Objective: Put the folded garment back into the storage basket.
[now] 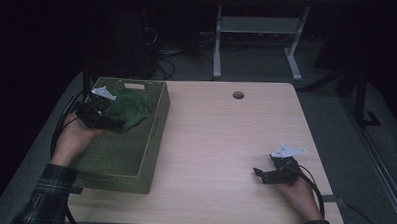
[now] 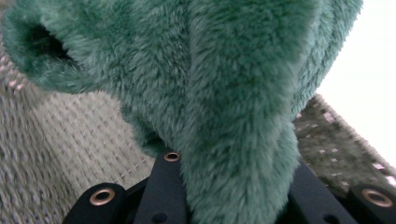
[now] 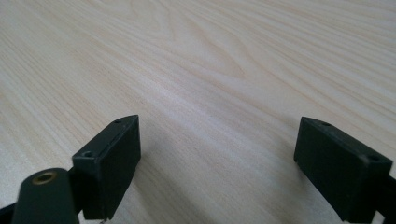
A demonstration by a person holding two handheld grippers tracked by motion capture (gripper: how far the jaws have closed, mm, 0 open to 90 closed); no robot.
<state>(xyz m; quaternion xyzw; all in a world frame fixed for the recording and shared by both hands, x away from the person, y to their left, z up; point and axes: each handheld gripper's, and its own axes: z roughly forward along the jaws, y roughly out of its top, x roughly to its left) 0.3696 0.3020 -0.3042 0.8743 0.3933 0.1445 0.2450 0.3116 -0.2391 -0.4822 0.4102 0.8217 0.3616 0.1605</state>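
at the left of the frame the left gripper (image 1: 111, 116), forearm angled in from bottom left, clamps a green furry cloth (image 1: 131, 111) over the woven basket (image 1: 135, 160), while the right gripper (image 1: 260, 173) rests gaping at lower right on the table (image 1: 221, 133).

You work at light wood-grain table (image 1: 225, 138), round cable hole (image 1: 238, 95) near far edge. Beyond it you see grey floor (image 1: 258, 64), white-framed desk base (image 1: 259, 29), tangled cables (image 1: 161, 50) at left. Room dark around you; black stand (image 1: 361, 97) at right.
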